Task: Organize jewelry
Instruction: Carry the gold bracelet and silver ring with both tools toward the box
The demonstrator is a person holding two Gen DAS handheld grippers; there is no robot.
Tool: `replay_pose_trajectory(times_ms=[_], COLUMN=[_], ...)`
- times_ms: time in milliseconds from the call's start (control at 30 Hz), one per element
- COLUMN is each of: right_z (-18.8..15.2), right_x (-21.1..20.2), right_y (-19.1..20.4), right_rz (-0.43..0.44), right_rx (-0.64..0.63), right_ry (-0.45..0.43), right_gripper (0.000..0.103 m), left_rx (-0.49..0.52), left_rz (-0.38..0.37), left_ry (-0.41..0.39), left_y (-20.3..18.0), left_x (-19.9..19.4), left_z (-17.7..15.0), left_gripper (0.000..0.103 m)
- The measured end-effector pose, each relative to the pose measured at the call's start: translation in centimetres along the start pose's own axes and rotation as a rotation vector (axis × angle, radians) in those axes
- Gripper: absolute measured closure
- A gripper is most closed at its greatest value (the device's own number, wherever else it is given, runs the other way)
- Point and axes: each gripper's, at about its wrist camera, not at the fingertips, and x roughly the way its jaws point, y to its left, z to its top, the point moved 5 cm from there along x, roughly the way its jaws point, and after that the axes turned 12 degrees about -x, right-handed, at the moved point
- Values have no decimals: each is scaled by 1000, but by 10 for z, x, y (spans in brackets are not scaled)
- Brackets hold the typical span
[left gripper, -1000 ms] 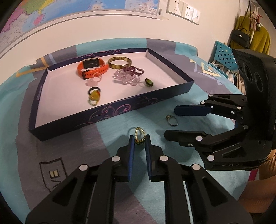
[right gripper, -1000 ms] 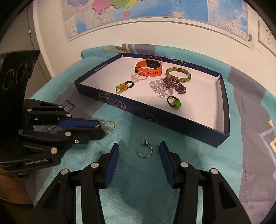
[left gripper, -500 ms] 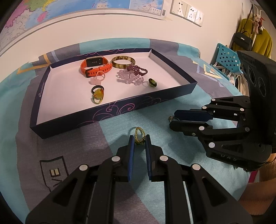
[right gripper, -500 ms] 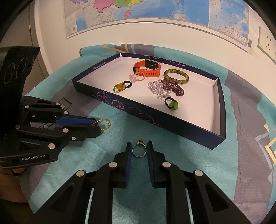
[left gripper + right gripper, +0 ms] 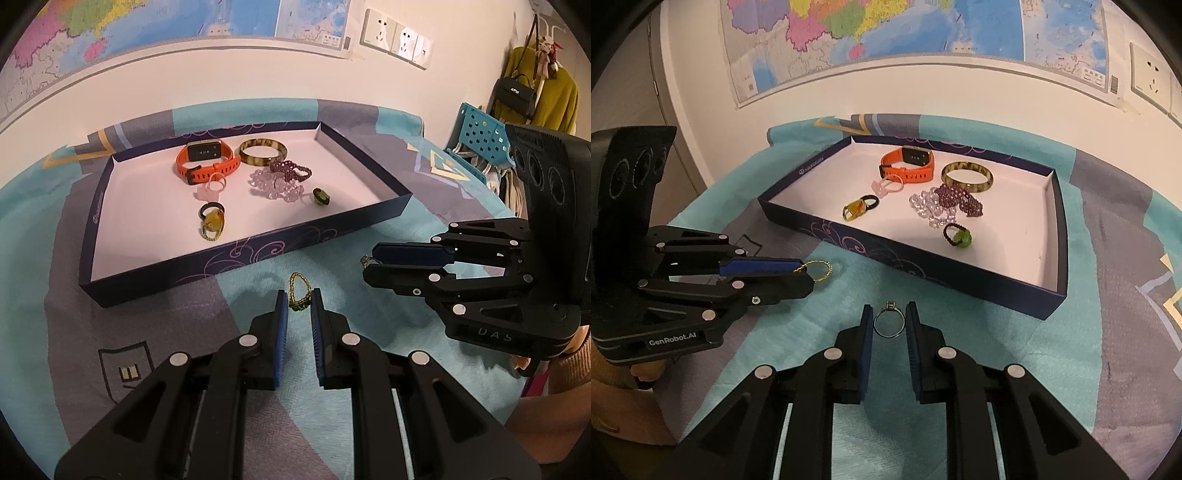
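A small gold beaded ring sits upright between the blue pads of the left gripper, low in the centre of the left wrist view; the pads are pressed together on its lower end, so it is clamped. In the right wrist view the same ring pokes out of the tip of that gripper at the left of the frame. The silver ring stands on edge between the pads of the right gripper, low in the centre of the right wrist view, both pads touching its sides, so it too is gripped. In the left wrist view only a sliver of it shows at the tip of that gripper, right of centre.

Above both grippers in each frame lies the dark blue tray with a white floor. In it are 1 orange smartwatch and 1 tortoiseshell bangle at the far side, a clear bead bracelet touching a purple bead bracelet, a pink ring, a black ring with an amber stone and a black ring with a green stone.

The tray rests on a teal and grey patterned cloth. Across the upper part of each frame a wall map hangs, with wall sockets at the upper right of the left wrist view.
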Motion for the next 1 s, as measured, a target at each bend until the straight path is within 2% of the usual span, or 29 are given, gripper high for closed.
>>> replay_pose_trajectory(times_ms=[1000], right_z=[18], right_x=[-14], right_y=[-1], right_rz=[8], right_rx=[-4], right_ry=[-66], right_gripper=[87], left_rx=[9], left_rz=[-15], left_ry=[-65], left_y=[-4], left_x=[-21], left_z=[13], left_gripper=[90])
